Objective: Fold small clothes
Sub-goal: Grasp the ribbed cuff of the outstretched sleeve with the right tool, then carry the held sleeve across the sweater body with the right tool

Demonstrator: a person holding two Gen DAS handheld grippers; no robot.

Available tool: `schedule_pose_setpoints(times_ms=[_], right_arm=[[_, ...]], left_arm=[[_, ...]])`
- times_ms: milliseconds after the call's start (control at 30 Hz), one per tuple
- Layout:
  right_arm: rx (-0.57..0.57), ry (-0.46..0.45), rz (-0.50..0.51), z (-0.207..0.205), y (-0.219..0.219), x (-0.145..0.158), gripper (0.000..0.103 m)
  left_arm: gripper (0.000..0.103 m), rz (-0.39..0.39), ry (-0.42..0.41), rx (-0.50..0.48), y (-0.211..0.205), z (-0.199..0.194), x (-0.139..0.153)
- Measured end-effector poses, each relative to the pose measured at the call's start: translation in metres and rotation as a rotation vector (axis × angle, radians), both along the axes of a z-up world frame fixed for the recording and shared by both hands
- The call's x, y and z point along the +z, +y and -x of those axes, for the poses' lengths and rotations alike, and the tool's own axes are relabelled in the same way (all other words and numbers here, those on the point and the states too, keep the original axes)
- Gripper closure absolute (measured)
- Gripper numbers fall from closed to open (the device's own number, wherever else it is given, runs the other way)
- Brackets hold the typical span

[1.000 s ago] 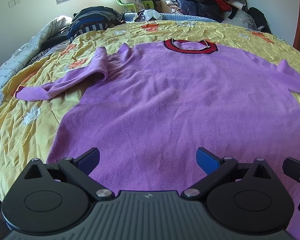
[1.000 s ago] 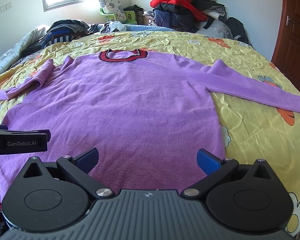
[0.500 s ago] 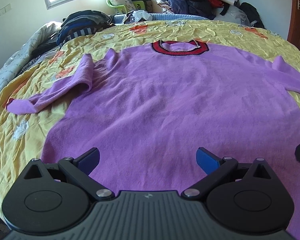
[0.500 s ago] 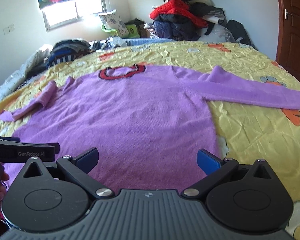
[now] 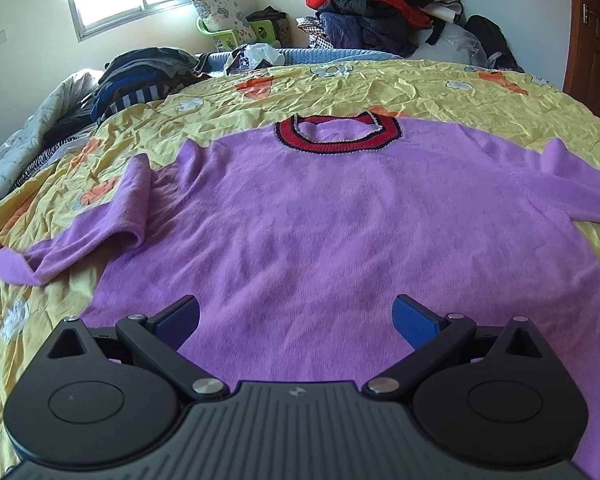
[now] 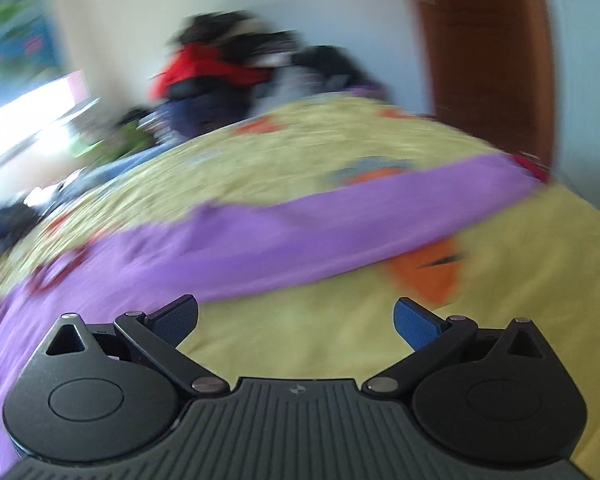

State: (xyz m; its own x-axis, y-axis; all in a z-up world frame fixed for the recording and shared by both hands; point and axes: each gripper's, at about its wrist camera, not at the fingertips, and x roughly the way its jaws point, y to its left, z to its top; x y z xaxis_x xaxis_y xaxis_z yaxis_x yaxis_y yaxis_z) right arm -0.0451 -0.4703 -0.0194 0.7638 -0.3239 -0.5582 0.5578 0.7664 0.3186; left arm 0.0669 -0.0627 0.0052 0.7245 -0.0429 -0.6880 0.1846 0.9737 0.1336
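Purple sweater [image 5: 340,232] is laid flat, front up, on the yellow bedspread [image 5: 340,88] of the bed, its red collar [image 5: 337,134] at the far end. The left tool [image 5: 296,316] is held spread above the hem, gripping nothing. The right tool [image 6: 296,316] is likewise spread over bare bedspread, near the outstretched sleeve [image 6: 360,220]; that view is blurred.

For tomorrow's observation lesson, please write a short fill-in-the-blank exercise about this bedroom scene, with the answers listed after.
1. The purple sweater lies spread on a ____ bedsheet.
2. The sweater's collar is mainly ____.
3. The left gripper holds its fingers ____, gripping nothing.
4. In the right wrist view, the right gripper faces a long purple ____.

Answers: yellow; red; open; sleeve
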Motion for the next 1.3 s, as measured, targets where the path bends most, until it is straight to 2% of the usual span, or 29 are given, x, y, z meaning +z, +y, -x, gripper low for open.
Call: schedule_pose_setpoints(times_ms=[133,200,433,533,567,600,667,700,767,833,900,1000,1067,1300], right_arm=[[-0.158,-0.069,-0.159,0.013,-0.079,-0.019,0.001],[-0.193,-0.141,-0.221,0.018,-0.106,-0.03,0.008],[-0.267,-0.294,-0.277,0.01,-0.163,-0.055,0.024],[-0.313,-0.338,-0.314,0.002,-0.183,-0.064,0.04],[-0.332,-0.333,-0.326,-0.004,-0.19,-0.066,0.053],[-0.353,-0.329,-0.344,-0.007,-0.198,-0.066,0.07],[-0.397,-0.328,-0.389,-0.008,-0.207,-0.072,0.089],[-0.408,-0.338,-0.401,-0.008,-0.208,-0.073,0.092],[-0.412,-0.326,-0.373,-0.013,-0.203,-0.068,0.092],[-0.378,-0.305,-0.293,-0.022,-0.189,-0.054,0.092],[-0.304,-0.294,-0.2,-0.033,-0.165,-0.034,0.092],[-0.159,-0.257,-0.043,-0.067,-0.121,-0.003,0.092],[-0.064,-0.241,0.026,-0.093,-0.092,0.013,0.092],[0.178,-0.205,0.051,-0.184,-0.008,0.035,0.092]], left_arm=[[0.0,-0.008,0.016,-0.004,-0.009,-0.01,-0.005],[0.0,-0.012,0.027,-0.006,-0.013,-0.014,-0.008],[0.0,-0.039,0.042,-0.008,-0.023,-0.024,-0.013],[0.0,-0.044,0.042,-0.003,-0.026,-0.027,-0.013],[0.0,-0.045,0.042,-0.003,-0.026,-0.028,-0.013],[0.0,-0.046,0.042,-0.002,-0.026,-0.029,-0.013],[0.0,-0.047,0.041,0.004,-0.025,-0.031,-0.012],[0.0,-0.047,0.039,0.008,-0.023,-0.032,-0.011],[0.0,-0.048,0.037,0.018,-0.02,-0.034,-0.011],[0.0,-0.048,0.038,0.032,-0.015,-0.037,-0.01],[0.0,-0.045,0.038,0.05,-0.009,-0.041,-0.01],[0.0,-0.034,0.044,0.075,0.002,-0.044,-0.009],[0.0,-0.028,0.044,0.088,0.009,-0.045,-0.009],[0.0,-0.011,0.041,0.126,0.038,-0.044,-0.008]])
